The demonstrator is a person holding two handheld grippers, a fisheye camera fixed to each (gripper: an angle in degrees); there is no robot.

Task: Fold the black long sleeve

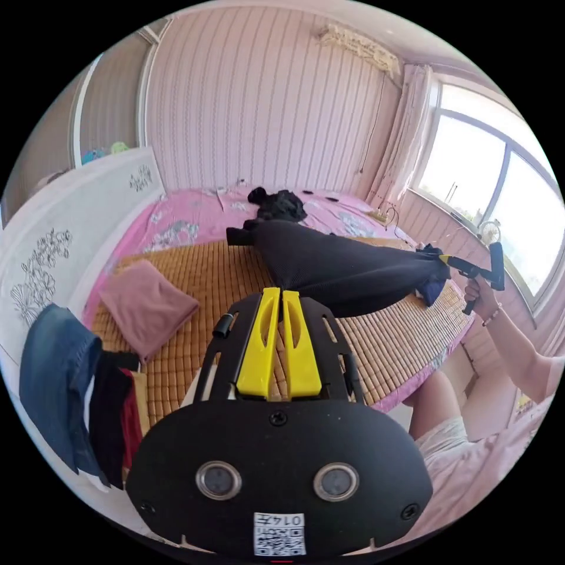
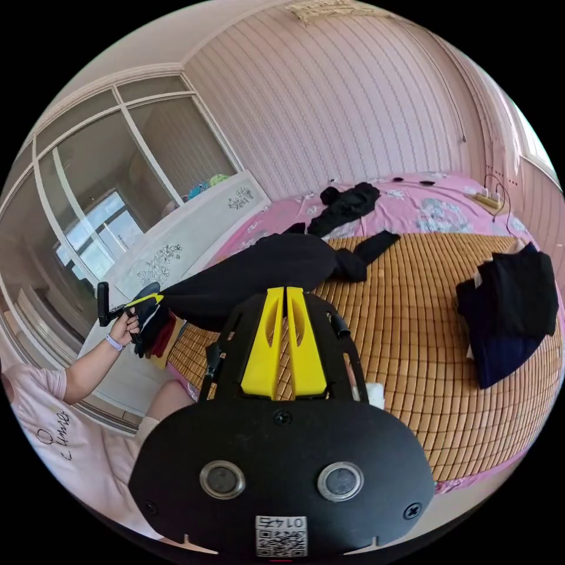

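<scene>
- A bed with a woven bamboo mat (image 1: pixel 194 276) over a pink flowered sheet (image 1: pixel 188 215) takes up most of the room; striped pink wallpaper runs behind it.
- A white headboard (image 1: pixel 53 235) with flower drawings stands along one side of the bed, and a bright window (image 1: pixel 494 194) along the opposite side.
- The black long sleeve (image 1: pixel 329 265) is stretched in the air above the mat between the two grippers, with one sleeve trailing down onto the mat.
- The left gripper (image 1: pixel 281 294) has its yellow jaws pressed together on one end of the shirt; the right gripper (image 2: pixel 285 294) is clamped the same way on the other end.
- In the left gripper view the right gripper shows near the window, held in a hand (image 1: pixel 482 297).
- A folded pink cloth (image 1: pixel 147 306) lies on the mat near the headboard, and a dark folded pile (image 2: pixel 509 309) sits near the mat's far edge.
- A loose black garment (image 1: pixel 279 203) lies on the sheet by the wall.
- Jeans and dark clothes (image 1: pixel 65 382) hang over the bed's corner.
- The middle of the mat lies bare under the shirt.
</scene>
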